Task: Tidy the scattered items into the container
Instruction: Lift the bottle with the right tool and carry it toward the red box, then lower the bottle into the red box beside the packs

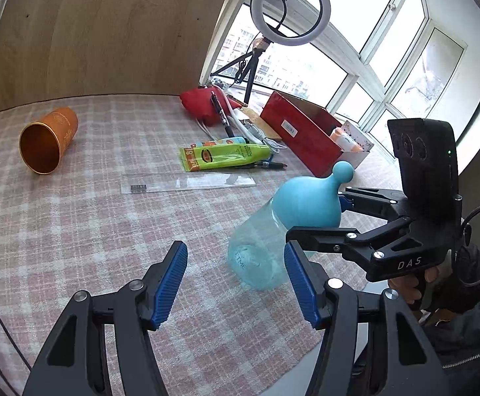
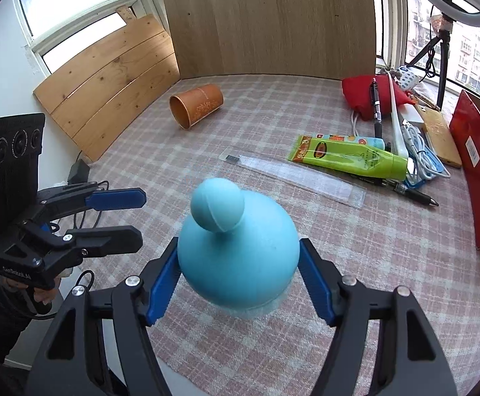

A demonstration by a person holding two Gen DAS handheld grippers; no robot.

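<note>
My right claw [image 2: 238, 285] straddles the blue bottle [image 2: 238, 257] at lower centre, pads apparently gripping its cap to lift it, my left claw [image 1: 236, 283] gapes empty, and the red box [image 1: 306, 138] waits beyond, upper right.

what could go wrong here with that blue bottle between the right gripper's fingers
The blue bottle has a rounded, smooth cap; the right gripper flanks it there, so it might slip or tip. The contact is hard to judge. Its clear body looks tilted in the left wrist view. The red box lies beyond the ruler and green tube, which a low carry could knock.
</note>
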